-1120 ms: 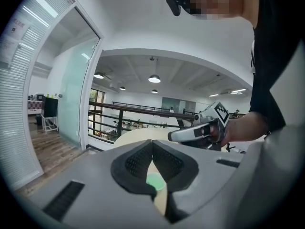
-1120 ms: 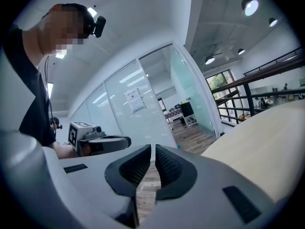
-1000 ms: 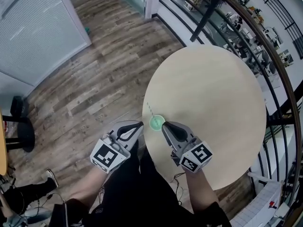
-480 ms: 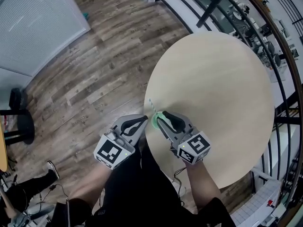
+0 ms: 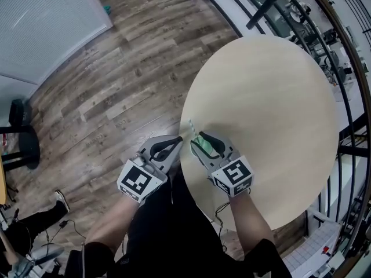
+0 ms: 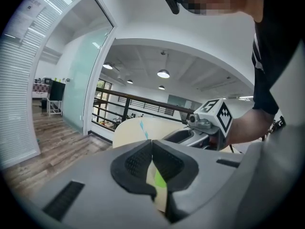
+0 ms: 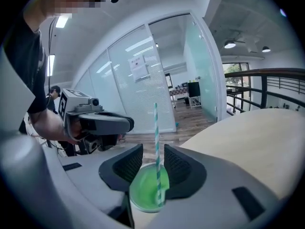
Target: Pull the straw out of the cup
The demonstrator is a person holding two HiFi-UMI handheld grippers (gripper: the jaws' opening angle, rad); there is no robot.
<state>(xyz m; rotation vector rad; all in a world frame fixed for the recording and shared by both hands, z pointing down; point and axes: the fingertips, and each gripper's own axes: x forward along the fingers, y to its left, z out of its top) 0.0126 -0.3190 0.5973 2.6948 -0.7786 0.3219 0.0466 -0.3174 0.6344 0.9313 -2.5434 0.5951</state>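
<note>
A green cup [image 7: 145, 192] with a teal-and-white striped straw [image 7: 156, 137] stands near the near edge of the round pale table [image 5: 272, 109]. My right gripper [image 7: 153, 159] has just been opening its jaws, and they now stand open with the cup between them and the straw rising upright through the gap. From above, the cup [image 5: 201, 147] shows green between the right gripper's [image 5: 199, 140] fingers. My left gripper [image 5: 179, 139] hovers just left of the cup, beyond the table's edge, jaws shut and empty. In the left gripper view its tips [image 6: 152, 146] meet, with the straw [image 6: 143, 129] beyond.
The table's rim [image 5: 184, 155] runs right under both grippers, with wood floor [image 5: 116, 91] to the left. A dark railing [image 5: 348, 86] curves round the far right. A black chair base [image 5: 20, 138] stands at far left, and a frosted glass wall [image 5: 40, 22] at upper left.
Both grippers have come lower. The right gripper's jaws went from shut to wide and slid forward round the cup. The left gripper moved closer to the straw.
</note>
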